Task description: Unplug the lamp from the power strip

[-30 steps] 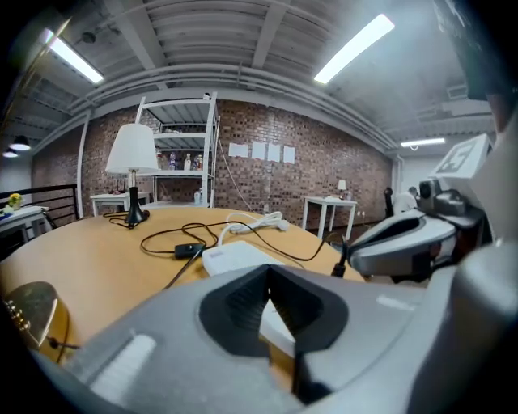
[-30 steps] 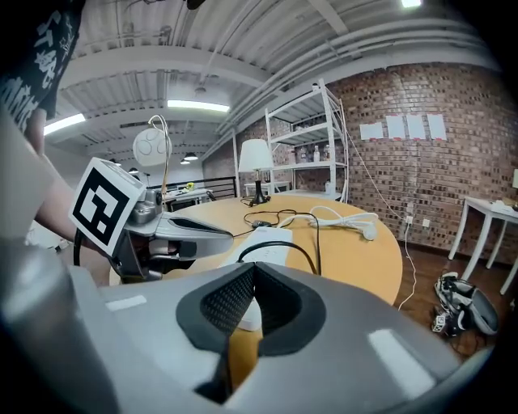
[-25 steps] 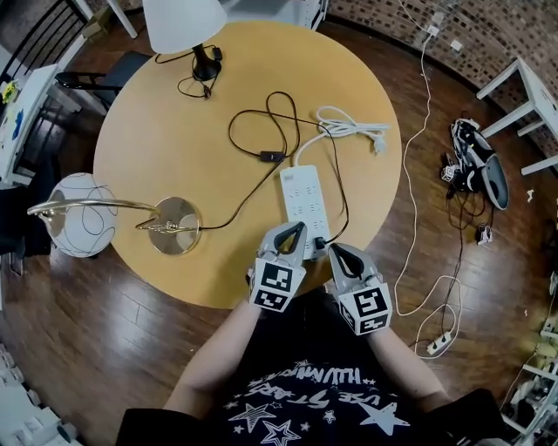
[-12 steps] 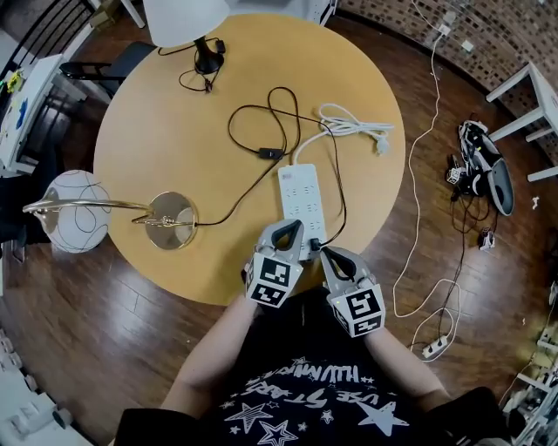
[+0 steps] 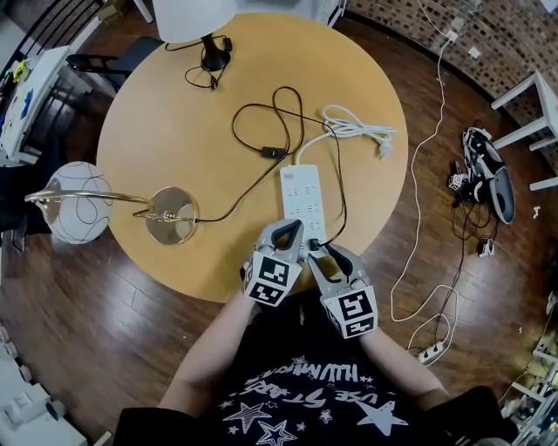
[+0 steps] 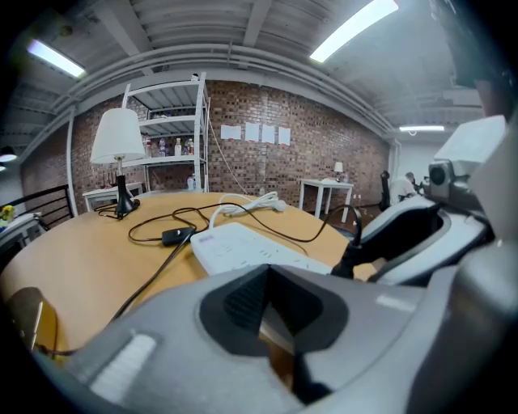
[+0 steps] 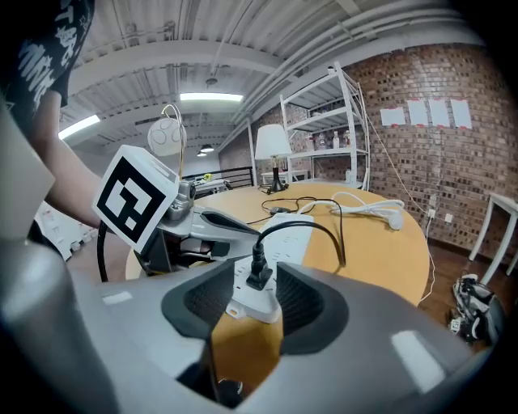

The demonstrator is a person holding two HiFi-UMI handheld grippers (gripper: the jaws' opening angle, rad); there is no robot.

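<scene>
A white power strip [image 5: 301, 196] lies on the round wooden table [image 5: 157, 113], its near end by the table's edge. The lamp's black plug [image 5: 316, 245] stands in that end. Its cord runs past an inline switch [image 5: 272, 154] to the gold-based globe lamp [image 5: 172, 216]. My right gripper [image 5: 321, 253] has its jaws opening. In the right gripper view they stand either side of the plug [image 7: 259, 273] and the strip's end [image 7: 283, 234], pads apart from the plug. My left gripper [image 5: 292, 224] is shut, its tips meeting over the strip's near end [image 6: 243, 247], with nothing between them.
The strip's own white cable [image 5: 353, 129] lies coiled at the far right of the table. A second lamp with a white shade [image 5: 196, 13] stands at the far edge. On the floor at right are shoes [image 5: 488, 165], a long white cable and another power strip [image 5: 429, 353].
My right gripper has swung left toward the strip's near end, and its jaws have gone from shut to wide around the plug. The left gripper has stayed in place.
</scene>
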